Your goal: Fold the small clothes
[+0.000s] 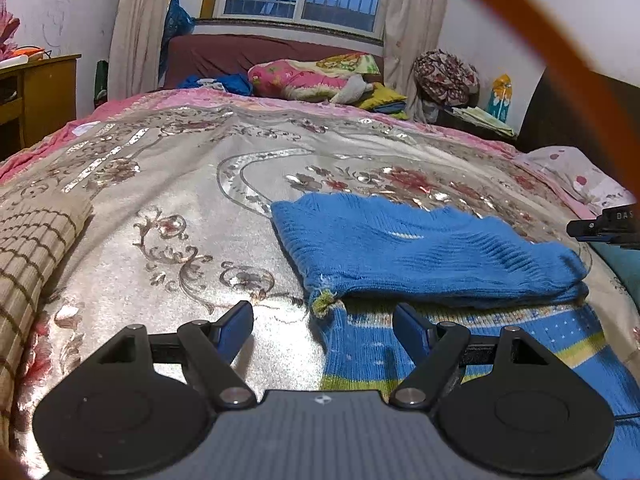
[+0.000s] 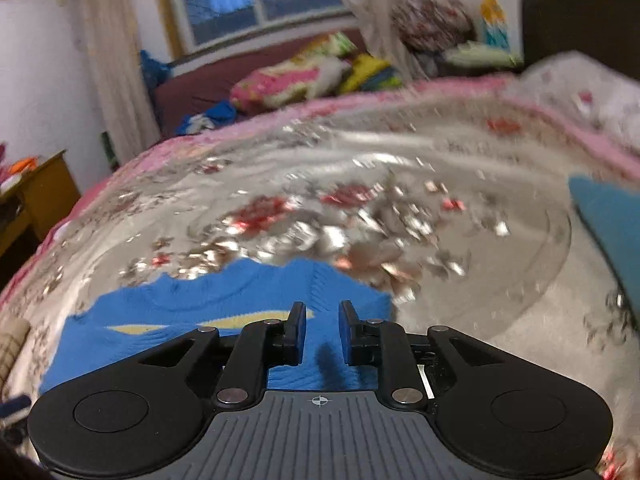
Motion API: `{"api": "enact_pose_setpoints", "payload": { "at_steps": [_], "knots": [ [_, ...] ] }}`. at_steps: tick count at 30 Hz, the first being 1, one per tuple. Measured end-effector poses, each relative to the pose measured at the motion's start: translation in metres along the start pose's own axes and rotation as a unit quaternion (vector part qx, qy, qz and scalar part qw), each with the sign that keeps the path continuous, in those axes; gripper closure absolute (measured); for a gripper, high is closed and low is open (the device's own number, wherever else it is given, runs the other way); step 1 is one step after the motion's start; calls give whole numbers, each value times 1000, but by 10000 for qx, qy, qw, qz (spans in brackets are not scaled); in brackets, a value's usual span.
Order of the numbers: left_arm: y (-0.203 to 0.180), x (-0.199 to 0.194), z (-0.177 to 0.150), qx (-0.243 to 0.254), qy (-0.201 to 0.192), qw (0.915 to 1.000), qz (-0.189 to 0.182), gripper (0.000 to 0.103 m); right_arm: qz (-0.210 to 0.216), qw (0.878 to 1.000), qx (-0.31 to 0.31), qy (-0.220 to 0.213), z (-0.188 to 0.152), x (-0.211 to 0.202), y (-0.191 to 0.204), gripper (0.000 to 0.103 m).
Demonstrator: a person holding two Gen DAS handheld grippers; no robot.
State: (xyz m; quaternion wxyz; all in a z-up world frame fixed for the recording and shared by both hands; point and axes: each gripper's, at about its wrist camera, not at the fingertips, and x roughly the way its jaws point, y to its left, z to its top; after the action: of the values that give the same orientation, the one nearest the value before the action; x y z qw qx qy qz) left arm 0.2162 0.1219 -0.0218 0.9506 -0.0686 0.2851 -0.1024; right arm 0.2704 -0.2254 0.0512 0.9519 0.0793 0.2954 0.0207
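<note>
A: So where was the blue knit sweater (image 1: 420, 252)?
B: Half-folded on the bed (image 1: 180, 208), near right. Soft, light, prob stretchy; grab the hem edge. Left claw (image 1: 322, 316) spread, empty; right claw (image 2: 322, 324) narrowly parted, pinching nothing.

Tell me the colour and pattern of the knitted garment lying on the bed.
Blue knit sweater with yellow-green and cream stripes and small white dots, clearest in the left wrist view.
</note>
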Motion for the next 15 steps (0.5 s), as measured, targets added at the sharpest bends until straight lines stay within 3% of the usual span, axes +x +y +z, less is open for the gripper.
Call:
{"api": "enact_pose_setpoints", "payload": {
  "at_steps": [3,7,11,15],
  "knots": [
    [-1,-2,2,13,-80,10000,-16,21,308,9990,-141,297,-9,6,13,76],
    [-4,4,2,98,94,9999,89,21,74,9957,-215,903,-25,31,17,76],
    [-4,15,-4,214,393,9988,176,21,129,9961,-86,873,-26,17,15,76],
    [-10,13,-6,300,385,9987,163,21,193,9962,-209,827,-24,-8,16,76]
  ]
}}
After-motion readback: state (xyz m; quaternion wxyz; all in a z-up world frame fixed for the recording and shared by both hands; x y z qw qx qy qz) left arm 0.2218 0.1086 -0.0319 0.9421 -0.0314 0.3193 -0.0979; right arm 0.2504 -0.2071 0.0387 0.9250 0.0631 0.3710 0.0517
